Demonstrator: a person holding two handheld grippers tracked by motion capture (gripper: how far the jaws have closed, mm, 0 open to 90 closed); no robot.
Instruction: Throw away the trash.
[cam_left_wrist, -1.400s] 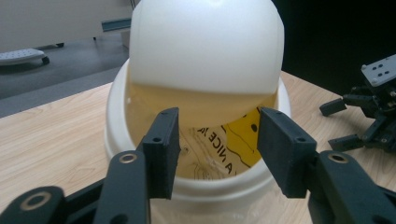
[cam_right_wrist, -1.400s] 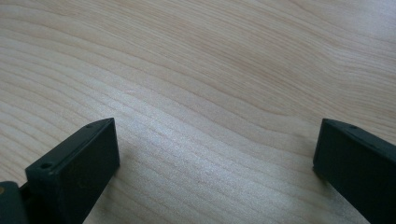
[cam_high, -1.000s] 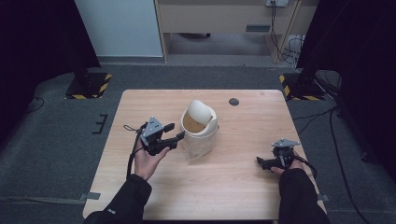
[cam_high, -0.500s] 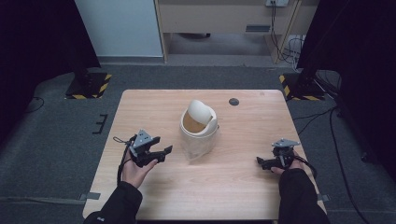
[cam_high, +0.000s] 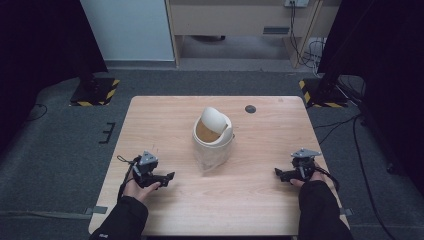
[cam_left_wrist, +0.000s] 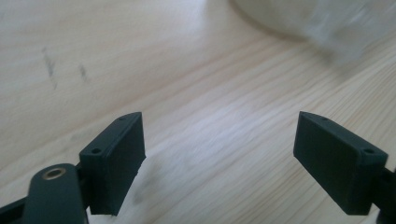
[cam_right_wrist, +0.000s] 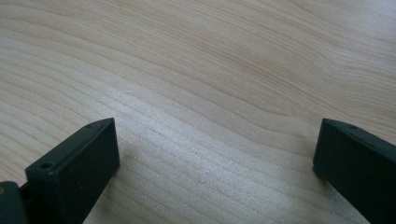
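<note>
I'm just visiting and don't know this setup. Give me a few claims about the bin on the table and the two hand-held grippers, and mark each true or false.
1. The small white bin stands near the middle of the wooden table. True.
2. The left gripper is clamped on the bin. False: it rests near the table's front left, apart from the bin, jaws wide with nothing between them after just opening.
3. The right gripper holds nothing. True: its own view shows bare wood between its open jaws.
4. The dark round spot lies beside the person's right hand. False: it sits near the table's far edge.
</note>
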